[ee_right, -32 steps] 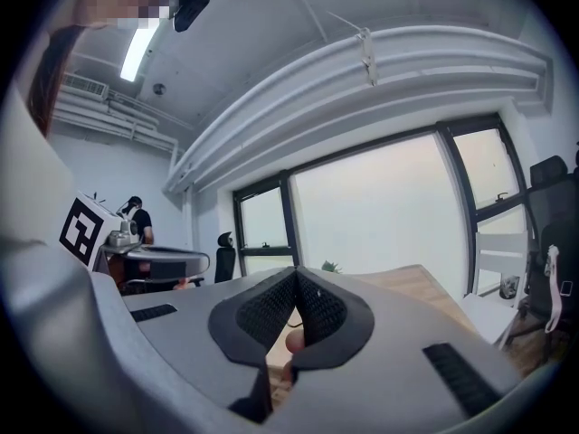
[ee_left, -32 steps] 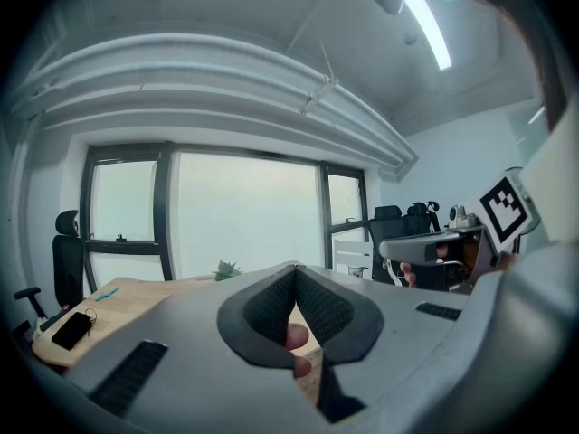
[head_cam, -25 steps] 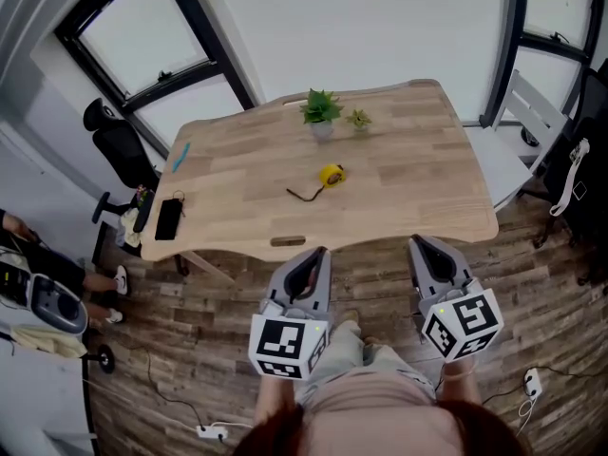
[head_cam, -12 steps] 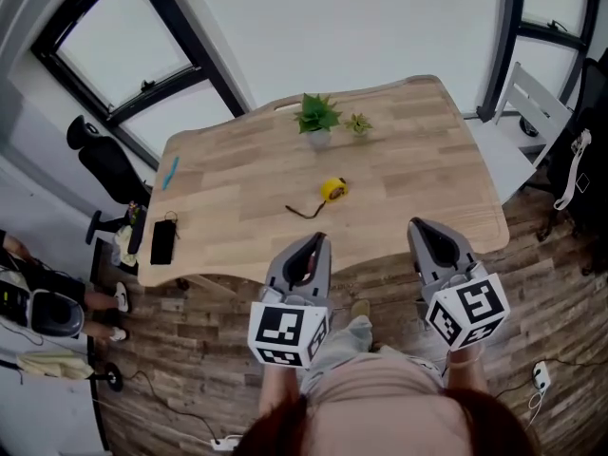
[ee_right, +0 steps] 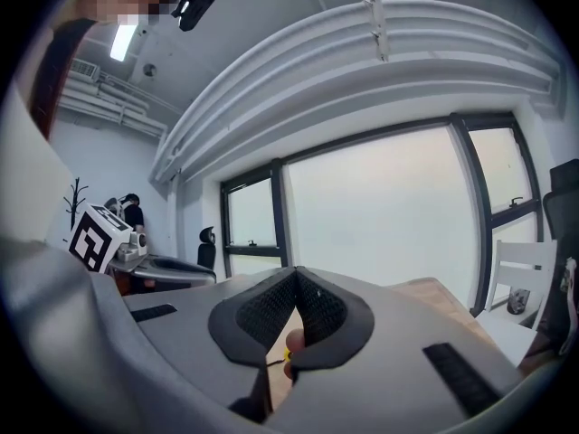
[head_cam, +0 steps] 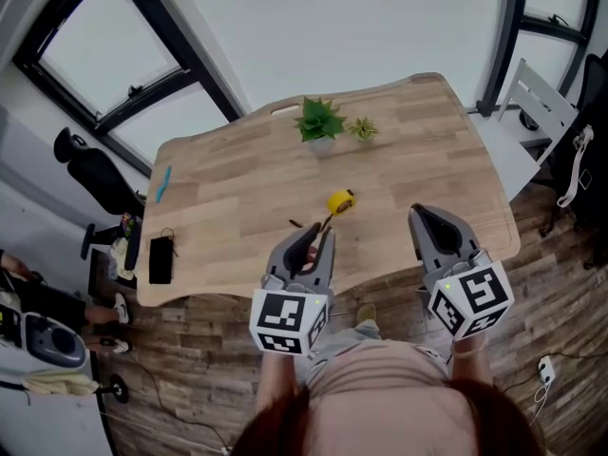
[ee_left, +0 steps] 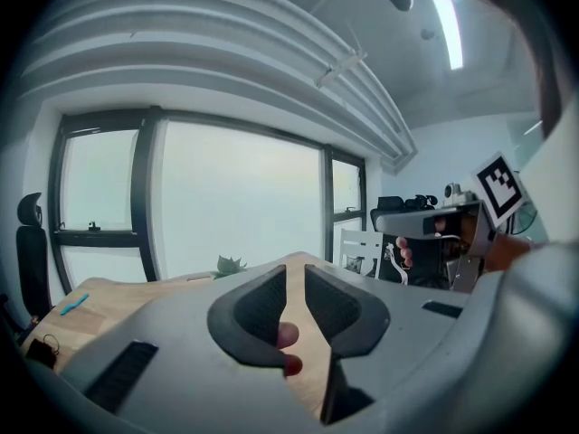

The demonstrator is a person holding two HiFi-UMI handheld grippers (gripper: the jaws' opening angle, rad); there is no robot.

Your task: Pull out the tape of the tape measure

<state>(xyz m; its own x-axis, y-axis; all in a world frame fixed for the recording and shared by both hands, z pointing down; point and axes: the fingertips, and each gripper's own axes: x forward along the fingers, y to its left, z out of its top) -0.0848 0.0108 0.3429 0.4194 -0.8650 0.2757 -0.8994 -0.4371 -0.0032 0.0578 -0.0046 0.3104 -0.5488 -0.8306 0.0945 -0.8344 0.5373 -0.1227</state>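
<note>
A yellow tape measure lies near the middle of the wooden table, with a thin dark strap trailing from it toward me. My left gripper hangs over the table's front part, its tips close to the strap's end and short of the yellow case. Its jaws have just been opening and stand slightly apart with nothing between them. My right gripper hovers over the front edge, right of the tape measure, shut and empty. A yellow speck shows below its pads.
Two small potted plants stand at the table's far side. A black phone and a blue pen lie at the left end. A black office chair is left of the table, a white chair to the right.
Both grippers have moved forward from over the floor to over the table's front edge, toward the tape measure. The left jaws have parted a little.
</note>
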